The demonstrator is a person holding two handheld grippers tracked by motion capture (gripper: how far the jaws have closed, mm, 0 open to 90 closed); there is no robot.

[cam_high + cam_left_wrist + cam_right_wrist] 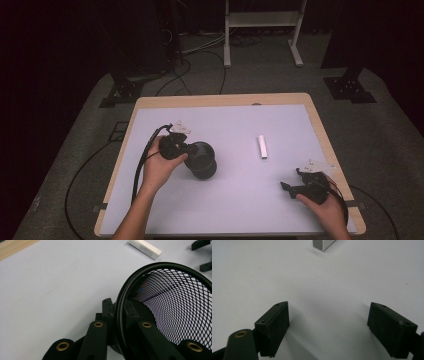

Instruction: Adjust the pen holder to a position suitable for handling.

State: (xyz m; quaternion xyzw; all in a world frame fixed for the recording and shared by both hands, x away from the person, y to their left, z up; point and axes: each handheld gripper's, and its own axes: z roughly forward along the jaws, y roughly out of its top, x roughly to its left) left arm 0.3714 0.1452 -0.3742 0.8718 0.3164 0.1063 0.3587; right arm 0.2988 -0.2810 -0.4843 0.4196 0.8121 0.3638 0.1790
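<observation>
A black mesh cup (202, 160) lies tilted on the white table mat (235, 200), left of centre. My left gripper (187, 150) is shut on its rim. In the left gripper view the jaws pinch the round rim of the mesh cup (175, 310), one jaw inside and one outside, at my left gripper (119, 308). A small white block (262, 146) lies on the mat right of centre, and it is the white block (145, 248) beyond the cup. My right gripper (291, 178) rests low at the front right, open, with bare mat between its jaws (328, 325) and the white block (323, 243) ahead.
The table's wooden border (220, 99) frames the mat. Black cables (142, 165) trail from the grippers over the table edges to the carpet. A white metal stand (262, 30) and black stand bases (350, 87) sit on the floor behind the table.
</observation>
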